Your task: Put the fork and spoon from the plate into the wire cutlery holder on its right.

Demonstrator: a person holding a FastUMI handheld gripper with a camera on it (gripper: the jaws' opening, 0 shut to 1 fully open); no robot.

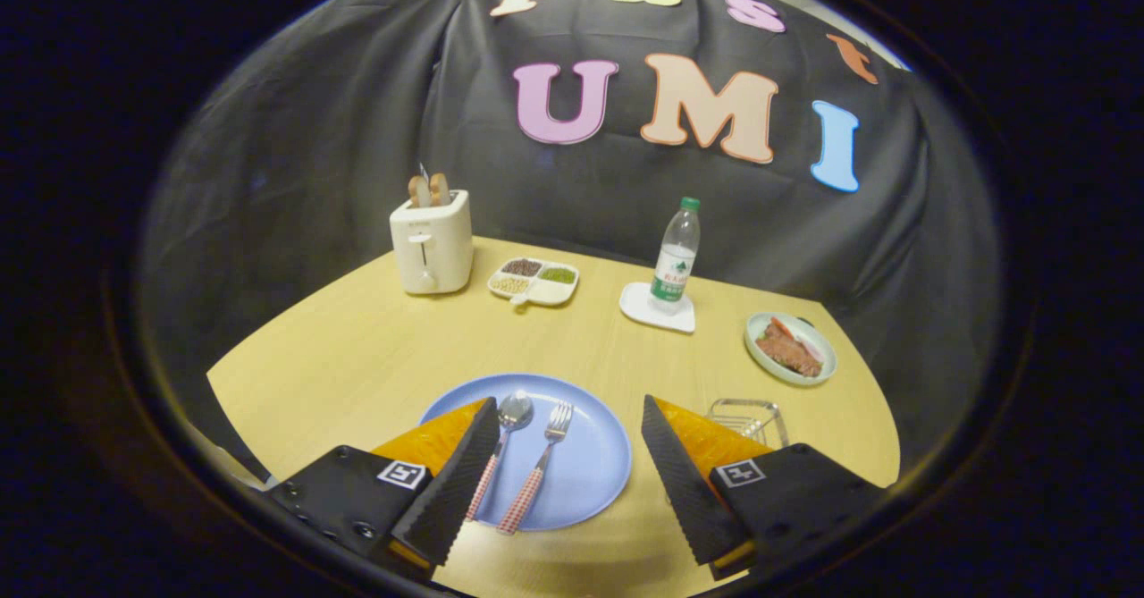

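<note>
Between parted jaws, fork (536, 470) and spoon (500, 450).

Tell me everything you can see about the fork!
The fork looks like shiny metal at the top, with several tines, and its handle has a red and white checked pattern. It lies flat on the blue plate, tines pointing away towards the bottle side of the table, handle end reaching the plate's near rim. The spoon lies beside it, close but apart. The gripper is open, its fingers spread wide to either side, and nothing holds the fork.
</note>
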